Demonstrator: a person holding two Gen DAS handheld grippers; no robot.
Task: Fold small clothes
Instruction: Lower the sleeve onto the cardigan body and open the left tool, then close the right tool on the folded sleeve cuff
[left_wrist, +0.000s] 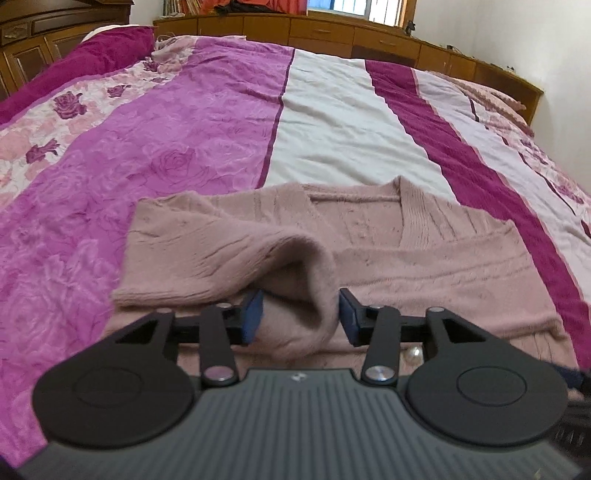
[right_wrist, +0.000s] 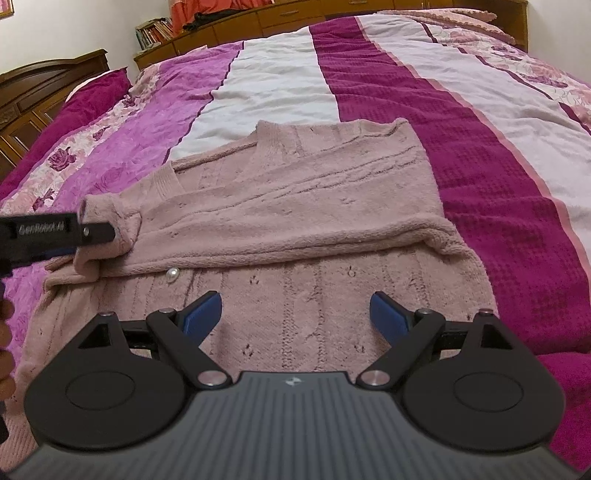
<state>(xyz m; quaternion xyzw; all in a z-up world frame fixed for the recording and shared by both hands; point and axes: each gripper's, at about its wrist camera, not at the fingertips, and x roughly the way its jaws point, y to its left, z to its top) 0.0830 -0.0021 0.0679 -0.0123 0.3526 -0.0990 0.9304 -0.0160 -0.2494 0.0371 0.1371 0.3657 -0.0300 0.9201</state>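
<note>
A dusty-pink knitted cardigan (left_wrist: 424, 258) (right_wrist: 295, 206) lies flat on the striped bedspread (left_wrist: 184, 147), neckline away from me, both sleeves folded across its front. My left gripper (left_wrist: 301, 314) hovers over the cardigan's left side. Its blue pads stand apart, and the folded left sleeve cuff (left_wrist: 295, 280) lies loosely between them. In the right wrist view the left gripper (right_wrist: 110, 236) reaches in from the left edge at that cuff (right_wrist: 110, 218). My right gripper (right_wrist: 295, 314) is wide open above the cardigan's lower front, with nothing between its fingers. A pearl button (right_wrist: 172, 274) shows under the sleeve.
The bedspread (right_wrist: 480, 166) has magenta, white and floral stripes and reaches well beyond the cardigan. A magenta pillow (left_wrist: 74, 62) and wooden headboard (left_wrist: 22, 55) are at the far left. Low wooden cabinets (left_wrist: 332, 33) run behind the bed. A hand (right_wrist: 5, 332) is at the left edge.
</note>
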